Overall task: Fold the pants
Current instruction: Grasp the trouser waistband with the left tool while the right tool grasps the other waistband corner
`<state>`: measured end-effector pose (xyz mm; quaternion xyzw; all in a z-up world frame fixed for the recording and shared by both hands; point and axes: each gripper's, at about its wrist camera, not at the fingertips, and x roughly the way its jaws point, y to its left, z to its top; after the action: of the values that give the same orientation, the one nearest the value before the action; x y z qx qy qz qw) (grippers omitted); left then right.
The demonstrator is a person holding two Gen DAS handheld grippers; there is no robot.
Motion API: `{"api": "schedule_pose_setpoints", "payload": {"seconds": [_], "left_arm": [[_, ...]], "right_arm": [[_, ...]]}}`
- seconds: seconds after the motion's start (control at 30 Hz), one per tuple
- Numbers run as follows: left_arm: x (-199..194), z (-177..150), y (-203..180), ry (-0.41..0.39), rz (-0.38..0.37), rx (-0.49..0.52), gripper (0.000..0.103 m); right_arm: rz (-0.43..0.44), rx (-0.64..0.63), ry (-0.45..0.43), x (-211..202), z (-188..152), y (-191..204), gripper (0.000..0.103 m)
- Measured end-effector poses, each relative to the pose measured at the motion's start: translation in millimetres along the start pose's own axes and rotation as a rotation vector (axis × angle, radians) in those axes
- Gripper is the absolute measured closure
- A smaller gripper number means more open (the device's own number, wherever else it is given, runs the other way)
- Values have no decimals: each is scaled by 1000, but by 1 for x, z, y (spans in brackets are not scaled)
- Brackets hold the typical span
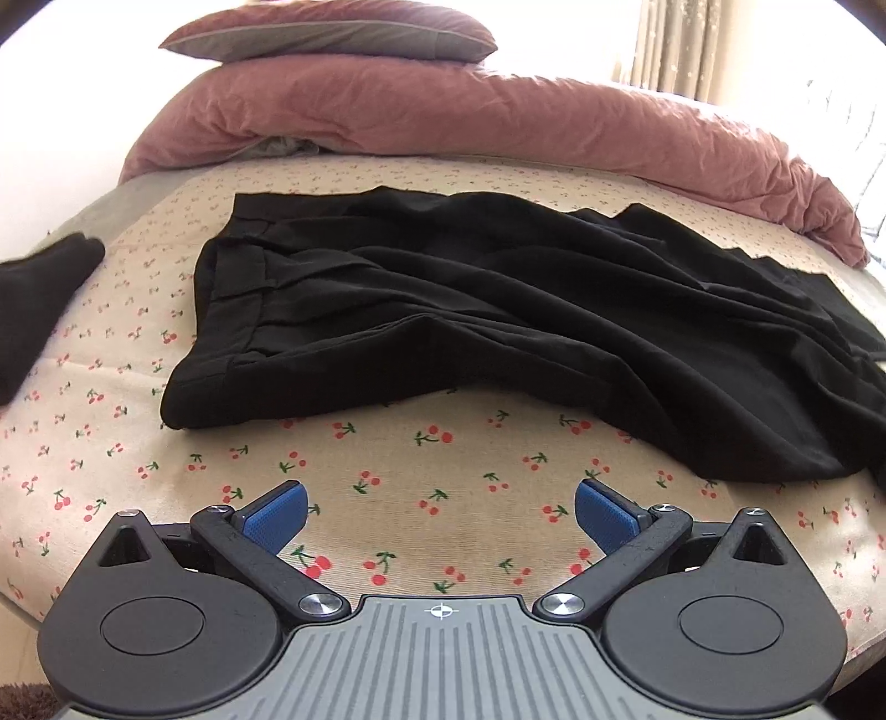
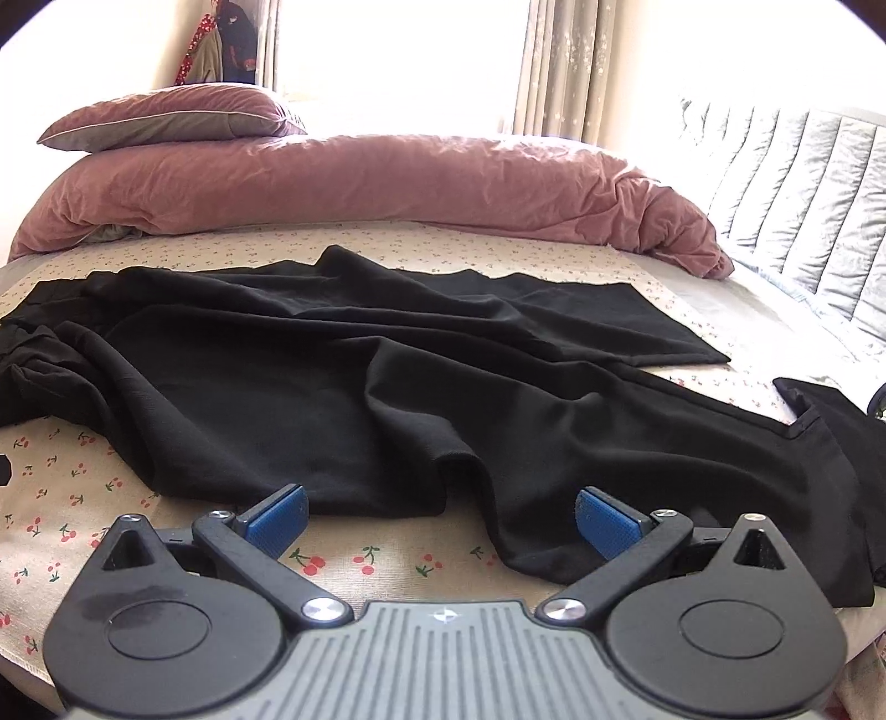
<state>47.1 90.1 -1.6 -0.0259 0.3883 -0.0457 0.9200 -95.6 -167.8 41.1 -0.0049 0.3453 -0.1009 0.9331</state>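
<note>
Black pants (image 1: 498, 310) lie spread and wrinkled across the cherry-print bed sheet (image 1: 421, 476), waistband at the left, legs running right. In the right wrist view the pants (image 2: 343, 387) fill the middle, one leg end flat at the far right. My left gripper (image 1: 441, 512) is open and empty, hovering over bare sheet just short of the pants' near edge. My right gripper (image 2: 441, 512) is open and empty, its blue pads (image 2: 606, 520) at the near edge of a pant leg, not closed on it.
A pink duvet (image 1: 443, 122) is bunched along the far side with a pillow (image 1: 332, 33) on top. Another black garment (image 1: 39, 293) lies at the left edge. A grey padded headboard (image 2: 803, 188) stands at the right; a dark cloth (image 2: 847, 421) lies near it.
</note>
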Motion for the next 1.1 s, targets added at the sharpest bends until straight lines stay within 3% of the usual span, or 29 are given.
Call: {"api": "schedule_pose_setpoints", "payload": {"seconds": [0.2,0.4,0.57,0.67,0.73,0.77,0.8,0.83,0.87,0.9,0.97,1.1], "left_arm": [[13,10,46,18,-45,-210,2],[20,11,86,-16,-90,-421,2],[34,14,117,-52,-135,-640,10],[40,17,126,-75,-102,-725,33],[44,16,133,-95,-61,-777,58],[45,15,136,-103,-48,-800,66],[46,14,138,-106,-33,-814,75],[46,13,141,-117,-25,-817,82],[44,12,142,-133,-7,-812,84],[39,11,143,-157,19,-801,87],[24,10,146,-221,42,-786,89],[-14,8,160,-336,123,-742,91]], "right_arm": [[220,-43,-5,1,5,19,3],[347,-164,-16,14,10,51,7],[421,-239,-11,27,8,70,15],[405,-316,-4,36,4,84,23],[393,-362,2,41,1,92,33],[383,-387,5,45,0,95,35],[378,-402,-3,46,-1,97,42],[379,-421,-18,47,-1,99,61],[379,-438,-25,46,-2,100,74],[366,-452,-26,45,0,101,96],[375,-463,-21,39,4,101,96],[492,-461,2,16,19,100,98]]}}
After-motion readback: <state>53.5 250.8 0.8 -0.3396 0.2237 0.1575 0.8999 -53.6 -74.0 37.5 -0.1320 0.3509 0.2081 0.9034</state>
